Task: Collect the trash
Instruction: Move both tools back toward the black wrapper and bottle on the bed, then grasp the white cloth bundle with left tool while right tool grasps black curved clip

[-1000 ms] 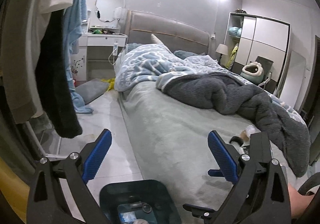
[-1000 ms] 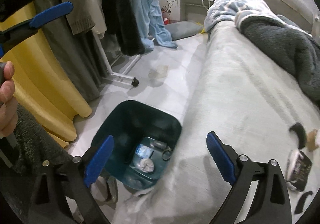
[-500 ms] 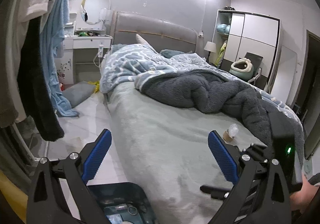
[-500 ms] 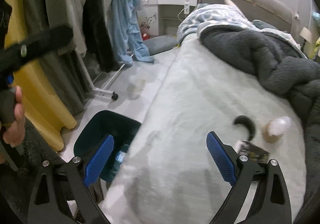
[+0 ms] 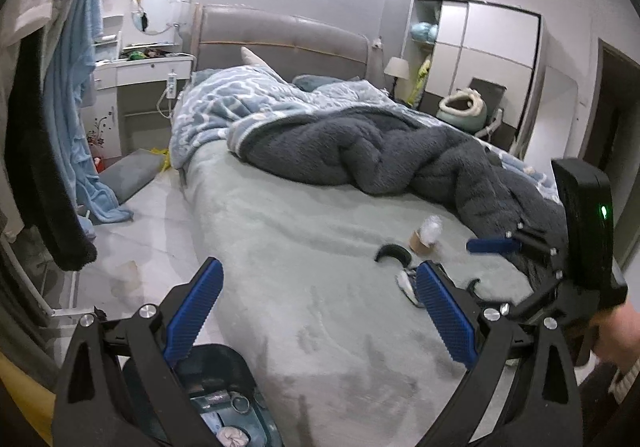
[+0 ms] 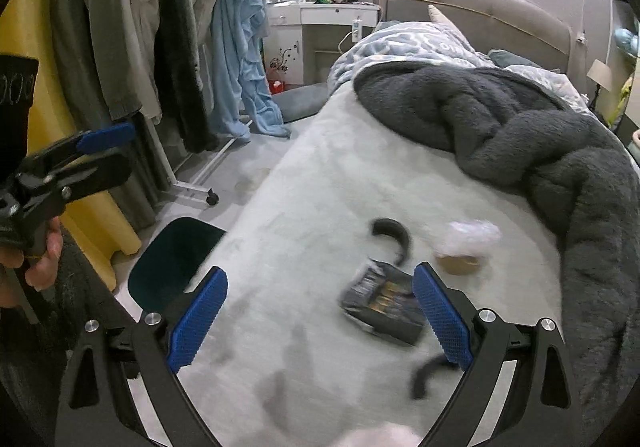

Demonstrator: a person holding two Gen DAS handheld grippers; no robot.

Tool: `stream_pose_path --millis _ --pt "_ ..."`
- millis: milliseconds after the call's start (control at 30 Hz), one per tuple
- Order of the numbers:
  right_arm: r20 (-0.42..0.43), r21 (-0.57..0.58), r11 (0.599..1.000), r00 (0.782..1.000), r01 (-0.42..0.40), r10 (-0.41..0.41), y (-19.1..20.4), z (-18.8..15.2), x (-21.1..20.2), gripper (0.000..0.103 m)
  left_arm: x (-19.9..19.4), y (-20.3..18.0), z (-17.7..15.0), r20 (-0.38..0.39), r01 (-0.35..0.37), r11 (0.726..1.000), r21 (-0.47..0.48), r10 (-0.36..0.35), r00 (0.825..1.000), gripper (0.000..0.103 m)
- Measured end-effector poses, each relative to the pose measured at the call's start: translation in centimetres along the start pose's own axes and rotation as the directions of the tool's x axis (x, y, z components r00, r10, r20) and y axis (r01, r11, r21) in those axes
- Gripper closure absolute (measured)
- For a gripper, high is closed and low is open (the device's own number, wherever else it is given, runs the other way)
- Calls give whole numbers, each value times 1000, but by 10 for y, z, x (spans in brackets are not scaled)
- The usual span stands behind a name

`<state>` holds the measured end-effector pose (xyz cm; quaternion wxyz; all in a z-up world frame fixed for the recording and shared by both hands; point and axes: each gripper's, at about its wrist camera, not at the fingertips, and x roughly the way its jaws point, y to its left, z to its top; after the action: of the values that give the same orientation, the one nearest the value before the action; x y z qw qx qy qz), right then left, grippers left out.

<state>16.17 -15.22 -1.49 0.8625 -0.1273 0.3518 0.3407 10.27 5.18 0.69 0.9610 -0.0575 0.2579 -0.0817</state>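
The dark teal bin (image 5: 224,403) at the lower left of the left wrist view already holds several scraps, so part of the trash is collected. Still left on the bed (image 6: 320,175) are a dark wrapper (image 6: 380,301), two curved black pieces (image 6: 394,235) and a small brown cup (image 6: 458,263) with a crumpled white wad. The right gripper (image 6: 320,321) hangs over the wrapper, jaws wide and empty; the left gripper (image 5: 320,313) is likewise wide and empty. Only the left wrist view shows the bin's contents; the right shows the wrapper unobstructed.
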Motion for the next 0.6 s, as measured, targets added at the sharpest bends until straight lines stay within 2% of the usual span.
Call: stream_pose_path --millis 200,333,433,600 --pt "2 52 999 1000 -2 2 -50 -21 -8 8 16 -38 -14 -76 64 995 76 -58 995 5" --pt "-13 48 999 1000 -20 21 -66 -30 -7 8 29 -66 -24 -137 142 983 119 -125 983 5" --pt "-23 43 998 999 -36 37 -74 -33 -6 8 40 -84 -32 -181 207 968 139 -181 967 5" --pt "-41 59 996 997 -63 66 -92 -45 -7 8 55 -114 -44 -249 318 934 162 -273 929 5"
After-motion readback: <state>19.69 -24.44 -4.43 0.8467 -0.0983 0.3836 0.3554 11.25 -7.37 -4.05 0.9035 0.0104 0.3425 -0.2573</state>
